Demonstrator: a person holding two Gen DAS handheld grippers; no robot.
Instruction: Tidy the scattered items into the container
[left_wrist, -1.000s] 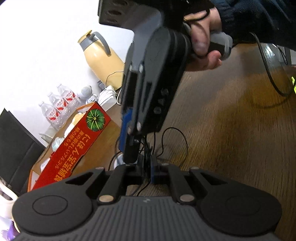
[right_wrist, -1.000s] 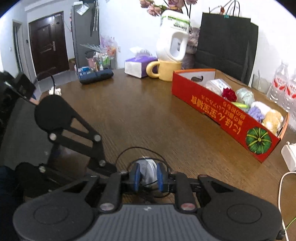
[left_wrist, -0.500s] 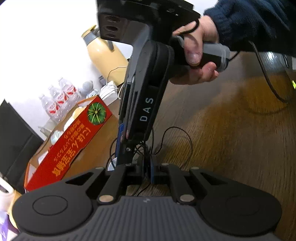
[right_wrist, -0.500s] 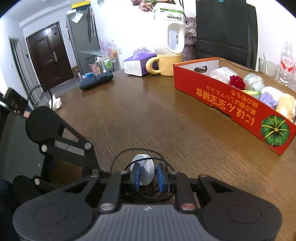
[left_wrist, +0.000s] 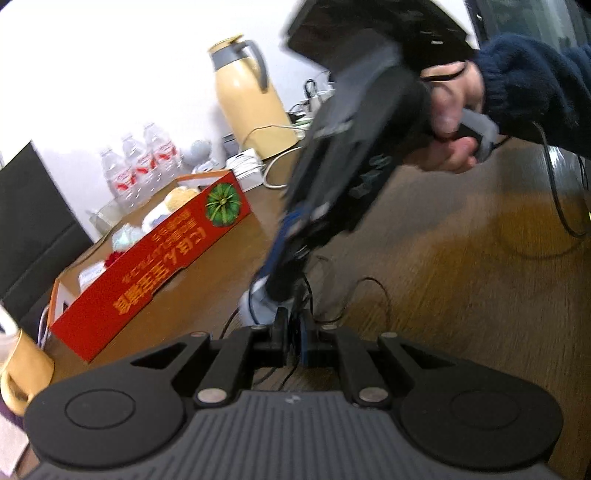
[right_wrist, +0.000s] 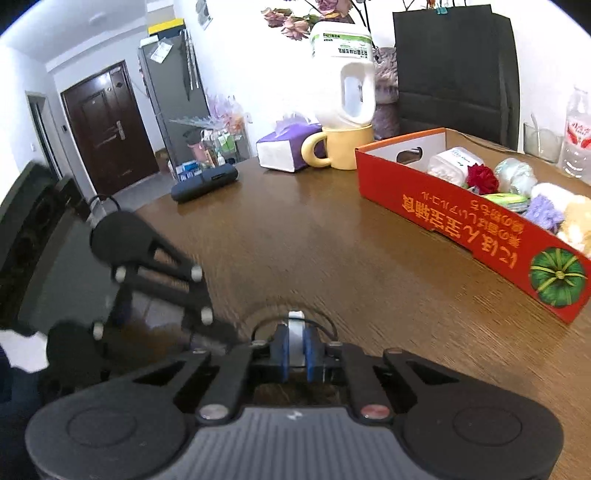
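A small white disc (right_wrist: 295, 328) with a thin black cable (right_wrist: 321, 314) sits edge-on between the blue pads of my right gripper (right_wrist: 295, 347), whose jaws are closing onto it just above the wooden table. The left wrist view shows the same disc (left_wrist: 255, 306) under the right gripper (left_wrist: 275, 291), which a hand in a dark blue sleeve holds. My left gripper (left_wrist: 291, 326) is shut beside it, with the cable (left_wrist: 384, 295) running between its fingertips. The long red cardboard box (right_wrist: 461, 229), printed with a pumpkin, lies to the right and holds several soft items.
A yellow mug (right_wrist: 343, 151) under a white jug (right_wrist: 343, 85), a tissue box (right_wrist: 284, 147) and a dark case (right_wrist: 203, 182) stand at the back. Water bottles (left_wrist: 144, 170), a cream thermos (left_wrist: 251, 107) and a white power strip (left_wrist: 247, 166) sit behind the box (left_wrist: 147, 280).
The right jaws have closed on the white disc, which now stands edge-on. The left gripper has shifted and rolled, so the right gripper now leans more across its view.
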